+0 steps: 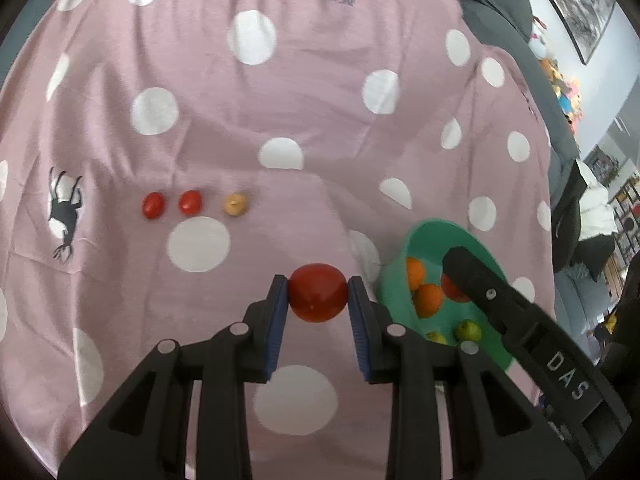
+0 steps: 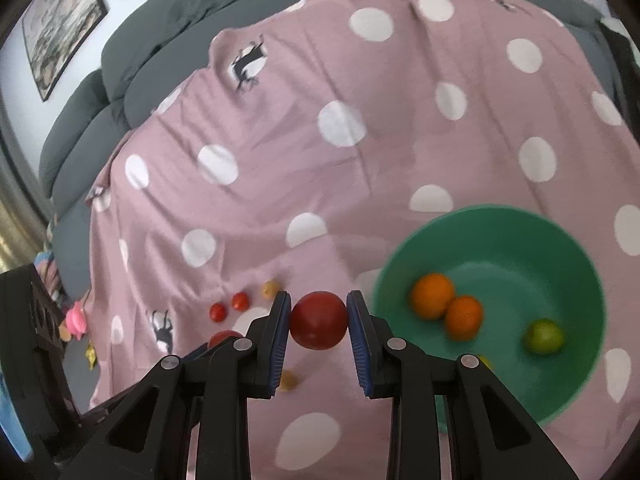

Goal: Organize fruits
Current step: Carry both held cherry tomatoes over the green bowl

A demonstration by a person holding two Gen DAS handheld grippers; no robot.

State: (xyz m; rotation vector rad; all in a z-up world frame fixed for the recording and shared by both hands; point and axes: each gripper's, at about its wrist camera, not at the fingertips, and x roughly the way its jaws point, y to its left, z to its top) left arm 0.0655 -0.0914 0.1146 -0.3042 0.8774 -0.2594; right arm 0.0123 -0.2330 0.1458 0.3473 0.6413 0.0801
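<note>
Tomatoes: each claw pinched one, the left claw (image 1: 318, 298) its red tomato (image 1: 318, 298) left of the green bowl (image 1: 436, 236), the right claw (image 2: 318, 315) another tomato (image 2: 318, 315) beside that bowl.

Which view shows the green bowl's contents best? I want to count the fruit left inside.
The right wrist view: the green bowl lies open to it, showing two oranges and a green fruit. In the left wrist view the right gripper crosses the bowl and hides part of its inside.
</note>
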